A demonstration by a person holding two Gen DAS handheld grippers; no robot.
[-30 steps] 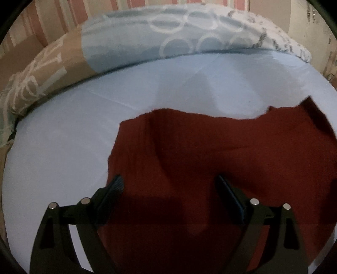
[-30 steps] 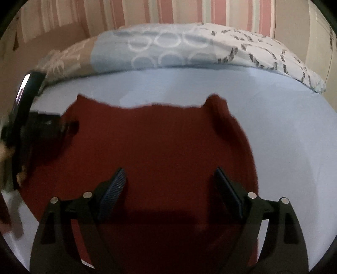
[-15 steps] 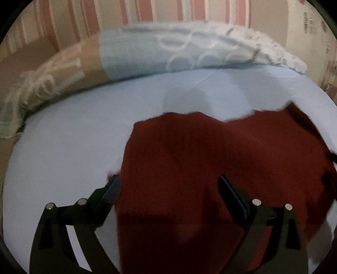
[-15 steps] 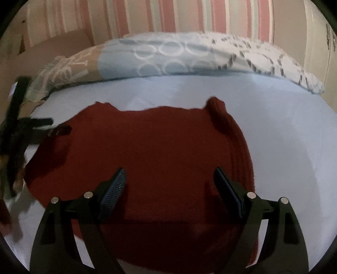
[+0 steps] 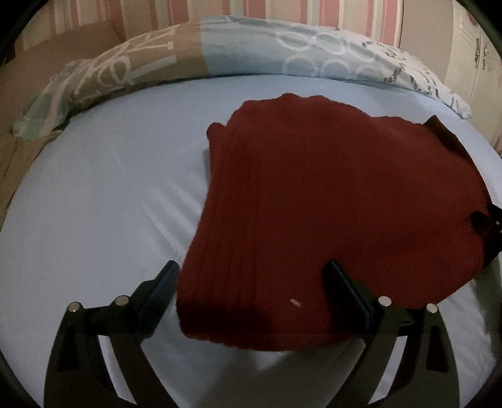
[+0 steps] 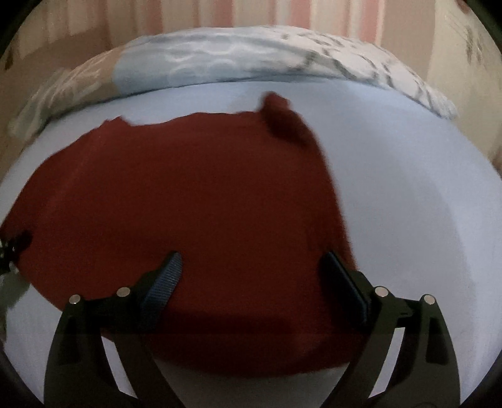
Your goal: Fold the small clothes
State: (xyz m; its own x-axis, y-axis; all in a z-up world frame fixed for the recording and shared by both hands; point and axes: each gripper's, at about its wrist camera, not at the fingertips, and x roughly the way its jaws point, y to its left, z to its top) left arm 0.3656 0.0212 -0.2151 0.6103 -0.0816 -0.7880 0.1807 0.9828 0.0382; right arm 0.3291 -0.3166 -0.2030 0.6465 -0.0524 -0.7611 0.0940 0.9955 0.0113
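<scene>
A dark red knitted garment lies spread on the light blue bed sheet; it also shows in the right wrist view. My left gripper is open and empty, above the garment's near left corner. My right gripper is open and empty, above the garment's near right part. A small flap of the garment sticks up at its far right corner. The right gripper's tip shows at the right edge of the left wrist view.
A patterned pillow or duvet in beige, blue and white lies along the far edge of the bed, also in the right wrist view. A striped pink wall stands behind it. A cream cabinet is at the far right.
Both grippers have pulled back and risen, so the garment looks smaller and farther off. The left view has swung right. Both grippers stay open and empty.
</scene>
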